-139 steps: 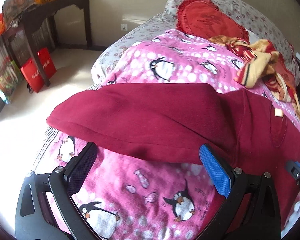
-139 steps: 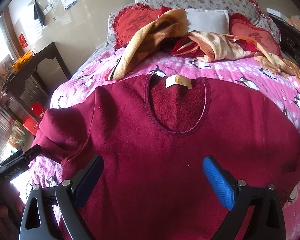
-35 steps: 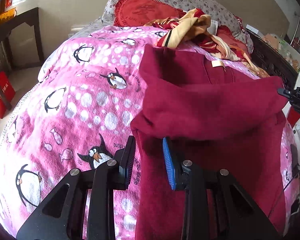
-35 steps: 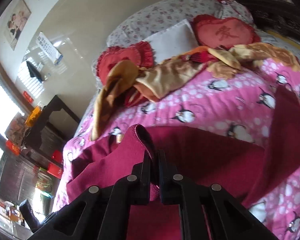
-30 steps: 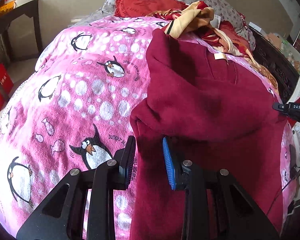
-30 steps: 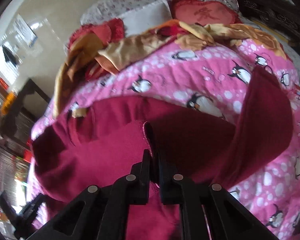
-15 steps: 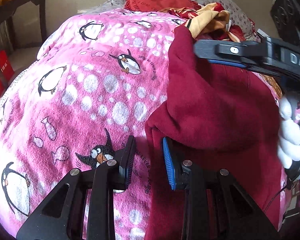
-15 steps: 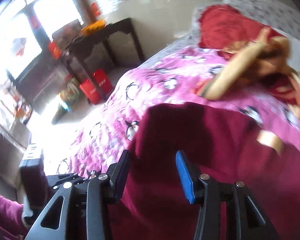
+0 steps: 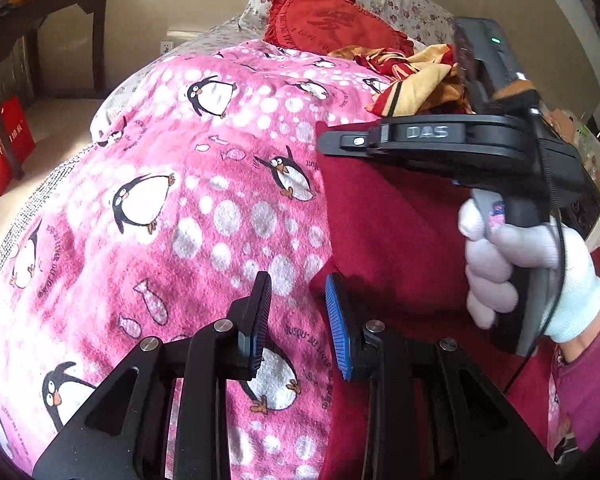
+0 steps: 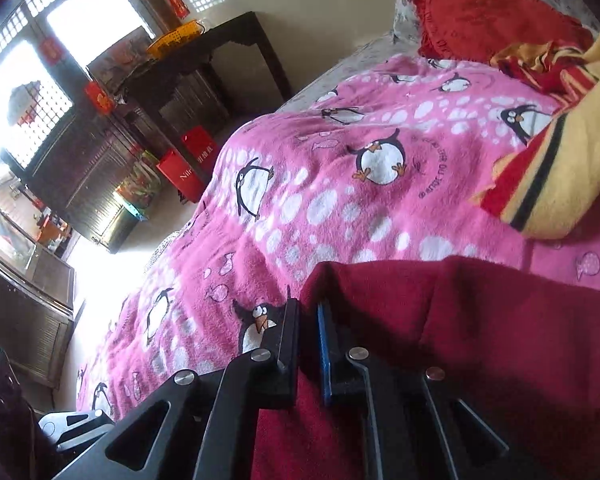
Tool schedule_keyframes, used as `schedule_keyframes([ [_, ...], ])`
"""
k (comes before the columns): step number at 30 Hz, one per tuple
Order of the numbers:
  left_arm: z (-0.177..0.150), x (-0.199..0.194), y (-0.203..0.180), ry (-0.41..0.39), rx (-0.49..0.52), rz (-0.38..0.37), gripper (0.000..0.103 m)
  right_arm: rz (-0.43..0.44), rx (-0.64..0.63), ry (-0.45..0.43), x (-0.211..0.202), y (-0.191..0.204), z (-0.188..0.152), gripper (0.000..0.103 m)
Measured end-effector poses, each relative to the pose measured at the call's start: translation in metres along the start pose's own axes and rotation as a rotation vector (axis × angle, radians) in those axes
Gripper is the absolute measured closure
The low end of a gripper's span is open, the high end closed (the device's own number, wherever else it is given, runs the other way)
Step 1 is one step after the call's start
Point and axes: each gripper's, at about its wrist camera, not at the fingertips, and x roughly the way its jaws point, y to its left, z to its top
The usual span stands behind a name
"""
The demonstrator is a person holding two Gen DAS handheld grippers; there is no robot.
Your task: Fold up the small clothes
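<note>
A dark red sweater [image 9: 384, 220] lies on a pink blanket [image 9: 180, 184] with penguins, which covers the bed. The right gripper [image 10: 308, 314] has its jaws closed on the corner of the sweater, with the red cloth pinched between the two pads. A hand in a white glove [image 9: 528, 276] holds this gripper by its handle. The left gripper [image 9: 298, 300] hangs over the near edge of the sweater; its jaws are partly open and nothing is between them. A red pillow [image 9: 332, 26] and a yellow-red cloth [image 9: 416, 76] lie at the head of the bed.
</note>
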Motion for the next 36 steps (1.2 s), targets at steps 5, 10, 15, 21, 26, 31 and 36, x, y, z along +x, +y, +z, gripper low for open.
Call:
schedule_keyframes([
  [5,0.009,0.004,-0.007,-0.011,0.032,0.001,0.076,0.051,0.039,-0.095,-0.073,-0.018,-0.011,0.079],
  [10,0.006,0.017,-0.017,0.009,0.049,0.019,0.076,-0.155,-0.118,-0.031,-0.091,-0.030,-0.041,0.053],
  [15,0.005,0.024,-0.020,0.020,0.063,0.047,0.076,-0.282,-0.198,0.045,-0.055,-0.048,-0.060,0.071],
  [21,0.011,0.014,-0.020,-0.008,0.071,0.067,0.076,-0.322,-0.265,0.004,-0.073,-0.039,-0.055,0.100],
  [26,0.015,0.007,-0.020,-0.023,0.062,0.068,0.076,-0.368,-0.265,-0.048,-0.087,-0.037,-0.050,0.100],
  [31,0.023,0.004,-0.030,-0.056,0.066,0.073,0.076,-0.476,-0.179,-0.034,-0.079,-0.054,-0.046,0.100],
  [36,0.035,0.003,-0.052,-0.078,0.095,0.040,0.076,-0.353,-0.088,-0.070,-0.093,-0.059,-0.054,0.097],
])
